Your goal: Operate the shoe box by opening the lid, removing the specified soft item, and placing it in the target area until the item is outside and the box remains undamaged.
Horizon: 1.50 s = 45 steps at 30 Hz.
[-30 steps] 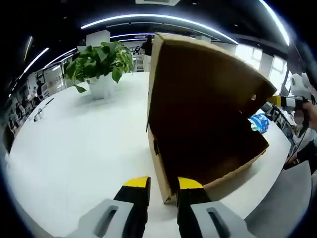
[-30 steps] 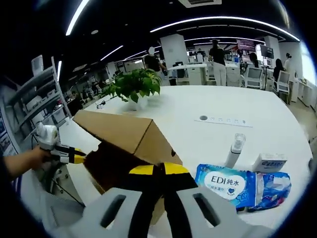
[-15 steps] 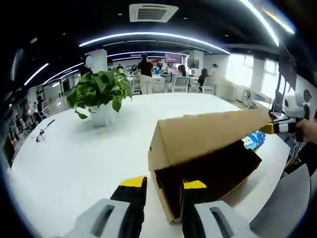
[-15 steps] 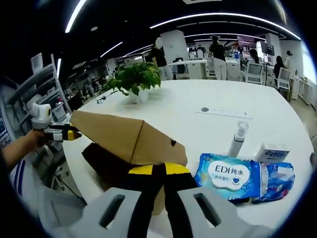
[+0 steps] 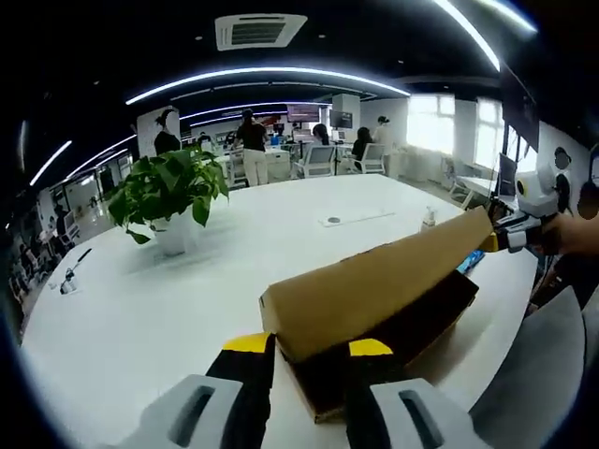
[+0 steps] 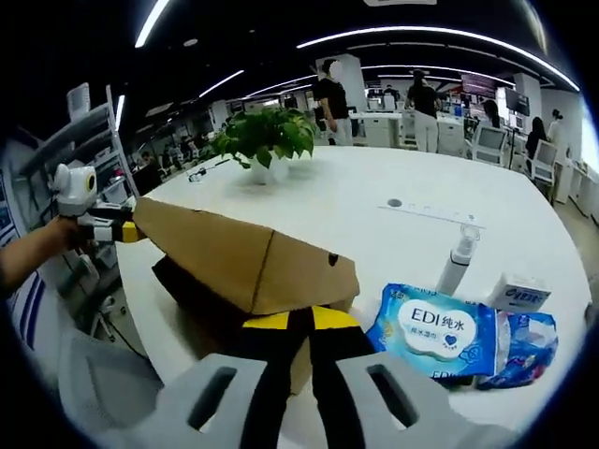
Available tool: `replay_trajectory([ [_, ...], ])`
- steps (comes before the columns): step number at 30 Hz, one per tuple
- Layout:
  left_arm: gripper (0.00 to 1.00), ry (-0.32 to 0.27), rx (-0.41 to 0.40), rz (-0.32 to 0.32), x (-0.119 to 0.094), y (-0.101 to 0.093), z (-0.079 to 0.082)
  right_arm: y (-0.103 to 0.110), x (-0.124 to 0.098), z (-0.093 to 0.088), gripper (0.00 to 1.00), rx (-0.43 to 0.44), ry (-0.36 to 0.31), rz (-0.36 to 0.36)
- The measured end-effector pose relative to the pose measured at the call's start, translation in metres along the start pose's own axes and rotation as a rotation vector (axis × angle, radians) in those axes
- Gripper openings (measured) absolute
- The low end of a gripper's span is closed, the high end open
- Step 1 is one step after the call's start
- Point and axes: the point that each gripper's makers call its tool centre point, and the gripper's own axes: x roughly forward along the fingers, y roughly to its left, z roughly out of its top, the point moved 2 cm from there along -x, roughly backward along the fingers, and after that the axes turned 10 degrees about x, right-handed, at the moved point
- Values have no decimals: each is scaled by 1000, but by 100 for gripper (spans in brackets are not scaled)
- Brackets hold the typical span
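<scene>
Resting on white table (image 5: 140,309): cardboard shoe box (image 5: 412,323), lid (image 5: 374,285) nearly lowered, slanting over the base. Left gripper (image 5: 309,348) pinching lid's near corner between yellow-tipped jaws. Right gripper (image 6: 299,321) clamped on the lid's opposite corner. Wet-wipes pack (image 6: 432,332) beside box; spray bottle (image 6: 456,264) behind it; potted plant (image 5: 168,192) farther back.

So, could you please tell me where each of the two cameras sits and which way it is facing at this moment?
Left gripper view: rides on the left gripper, looking along the shoe box toward the potted plant; the right gripper and a hand show at right.
Right gripper view: rides on the right gripper, facing the box's other end and the wipes pack; the left gripper and a hand show at left.
Shared: box, plant, white table.
</scene>
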Motion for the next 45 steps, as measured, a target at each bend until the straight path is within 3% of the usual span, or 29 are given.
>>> replay_trajectory([
  [7, 29, 18, 4, -22, 2, -3, -9, 8, 4, -10, 13, -123, 15, 37],
  [16, 33, 53, 4, -56, 7, -11, -22, 15, 7, -25, 21, -193, 34, 98],
  [30, 34, 95, -4, -111, 13, -20, -40, 23, 8, -42, 28, -199, 63, 177],
  [38, 34, 121, -5, -132, 18, -26, -49, 21, 14, -52, 28, -221, 89, 173],
  [45, 32, 113, -15, -128, 20, -26, -52, 20, 17, -51, 24, -224, 81, 159],
])
